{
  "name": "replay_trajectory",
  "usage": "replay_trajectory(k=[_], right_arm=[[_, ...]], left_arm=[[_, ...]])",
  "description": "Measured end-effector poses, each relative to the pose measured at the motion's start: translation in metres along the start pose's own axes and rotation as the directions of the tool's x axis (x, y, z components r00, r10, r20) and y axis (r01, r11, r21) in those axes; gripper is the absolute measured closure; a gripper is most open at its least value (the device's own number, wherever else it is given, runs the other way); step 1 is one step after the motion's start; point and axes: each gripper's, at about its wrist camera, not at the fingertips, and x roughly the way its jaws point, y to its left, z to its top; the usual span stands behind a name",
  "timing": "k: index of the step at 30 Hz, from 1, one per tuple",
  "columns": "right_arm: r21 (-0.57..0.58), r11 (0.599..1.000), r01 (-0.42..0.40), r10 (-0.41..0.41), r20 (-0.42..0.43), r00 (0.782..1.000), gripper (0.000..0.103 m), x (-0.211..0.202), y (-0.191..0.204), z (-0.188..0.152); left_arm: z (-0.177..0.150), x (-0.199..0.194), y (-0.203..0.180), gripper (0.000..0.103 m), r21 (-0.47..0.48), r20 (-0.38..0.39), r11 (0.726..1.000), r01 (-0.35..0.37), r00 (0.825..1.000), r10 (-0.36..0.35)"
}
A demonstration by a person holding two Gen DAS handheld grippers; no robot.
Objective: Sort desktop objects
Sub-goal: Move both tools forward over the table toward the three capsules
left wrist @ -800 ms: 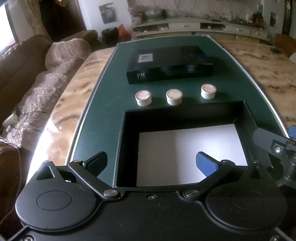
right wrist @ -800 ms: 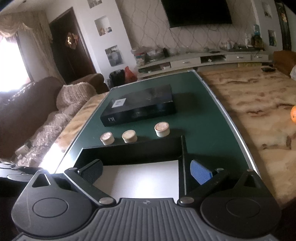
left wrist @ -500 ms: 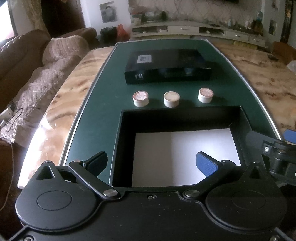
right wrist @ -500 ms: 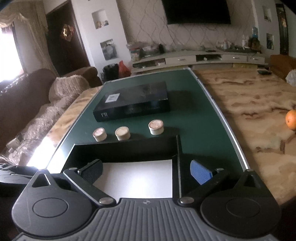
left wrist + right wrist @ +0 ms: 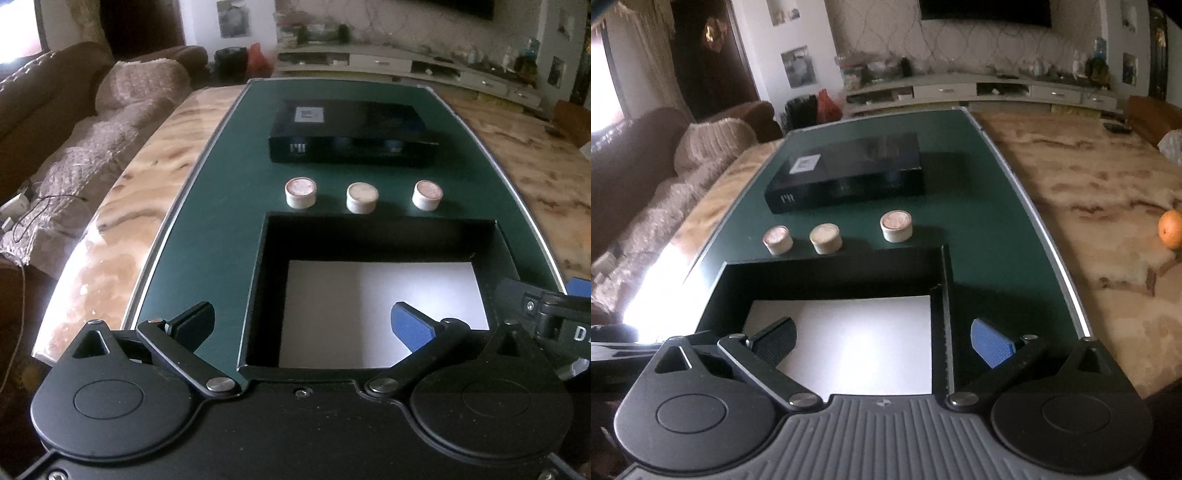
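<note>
Both the left gripper (image 5: pixel 303 325) and right gripper (image 5: pixel 882 339) hang spread and empty low in frame over the tray (image 5: pixel 380 232). Three pucks (image 5: pixel 362 198), perhaps lidded tins, sit mid-frame just beyond it.

Three small round jars (image 5: pixel 362 198) stand in a row beyond the open black box (image 5: pixel 376 236)

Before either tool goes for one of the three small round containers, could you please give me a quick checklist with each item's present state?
1. Left tool open, holding nothing: ok.
2. Right tool open, holding nothing: ok.
3. Three round containers upright, spaced apart: ok.
4. Open black box unobstructed, nothing on its white floor: ok.
5. Closed black box clear of the containers: ok.
6. Container lids secure: cannot tell.
</note>
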Motion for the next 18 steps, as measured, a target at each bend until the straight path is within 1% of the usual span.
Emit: replay_trajectory(k=[4, 6, 9, 12, 18], right_arm=[[-0.028, 0.999, 0.042, -0.042, -0.025, 0.999, 0.000, 0.002, 0.007, 0.002], [-0.024, 0.999, 0.038, -0.039, -0.025, 0.999, 0.000, 0.001, 0.007, 0.002], [-0.015, 1.000, 0.027, -0.028, -0.028, 0.999, 0.000, -0.003, 0.005, 0.001], [-0.024, 0.999, 0.032, -0.033, -0.037, 0.999, 0.000, -0.006, 0.006, 0.002], [-0.058, 0.997, 0.047, -0.049, -0.041, 0.998, 0.000, -0.007, 0.012, 0.003]], left_arm=[[0.001, -0.002, 0.001, 0.000, -0.004, -0.005, 1.000, 0.010, 1.000, -0.010], [0.001, -0.005, 0.000, 0.000, -0.005, 0.011, 1.000, -0.006, 1.000, 0.006], [0.000, -0.011, 0.000, 0.000, -0.005, 0.021, 1.000, -0.010, 1.000, 0.010], [0.001, -0.017, -0.001, 0.000, 0.007, 0.037, 0.999, -0.034, 0.999, 0.034], [0.002, -0.012, -0.005, 0.000, 0.022, 0.012, 0.998, -0.055, 0.998, 0.055]])
